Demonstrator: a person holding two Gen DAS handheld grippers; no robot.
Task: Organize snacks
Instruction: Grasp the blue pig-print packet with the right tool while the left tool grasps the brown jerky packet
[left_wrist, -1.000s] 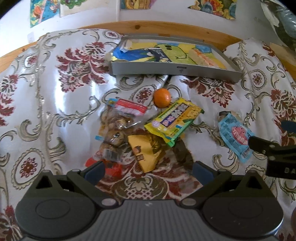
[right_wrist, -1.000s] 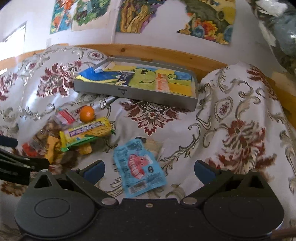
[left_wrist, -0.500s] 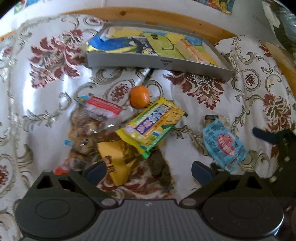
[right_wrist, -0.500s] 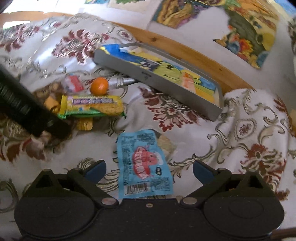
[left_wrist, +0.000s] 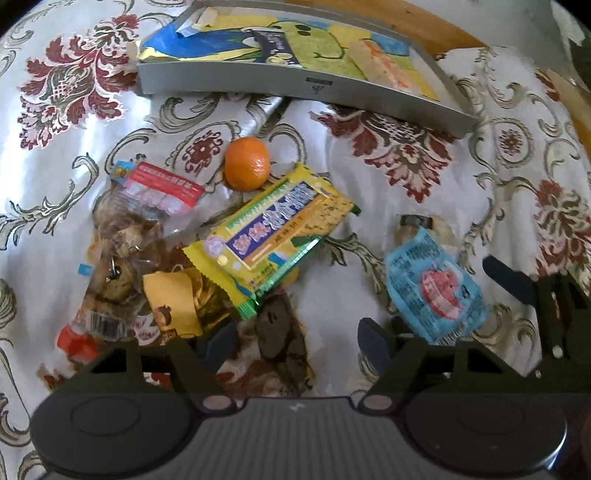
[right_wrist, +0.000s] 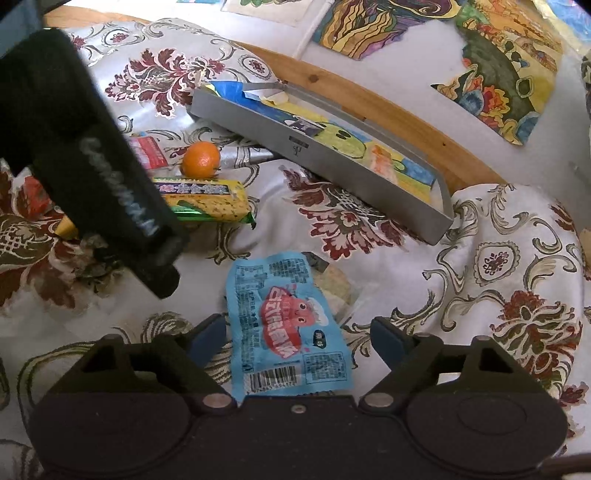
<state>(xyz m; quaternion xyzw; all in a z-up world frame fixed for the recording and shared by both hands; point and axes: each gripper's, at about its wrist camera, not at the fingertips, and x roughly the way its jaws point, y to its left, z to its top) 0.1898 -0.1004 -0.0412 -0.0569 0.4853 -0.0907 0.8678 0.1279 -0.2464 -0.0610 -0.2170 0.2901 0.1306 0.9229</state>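
Snacks lie scattered on a floral cloth. In the left wrist view my left gripper (left_wrist: 295, 345) is open low over a dark brown snack (left_wrist: 277, 328), with a yellow-green packet (left_wrist: 277, 229), a gold packet (left_wrist: 173, 306), a clear bag of brown pieces (left_wrist: 114, 258) and an orange (left_wrist: 246, 163) just ahead. In the right wrist view a blue packet (right_wrist: 288, 325) lies flat between the open fingers of my right gripper (right_wrist: 297, 339). A grey tray (right_wrist: 332, 162) lined with a colourful drawing sits at the back.
A red-and-pink packet (left_wrist: 162, 184) lies left of the orange. The left gripper's black body (right_wrist: 103, 158) fills the left of the right wrist view, close to the blue packet. A wooden edge (right_wrist: 388, 107) and a wall with pictures stand behind the tray.
Both grippers have moved forward and down toward the snacks. The left gripper's fingers have drawn closer together around the dark snack. The blue packet now sits between the right fingers.
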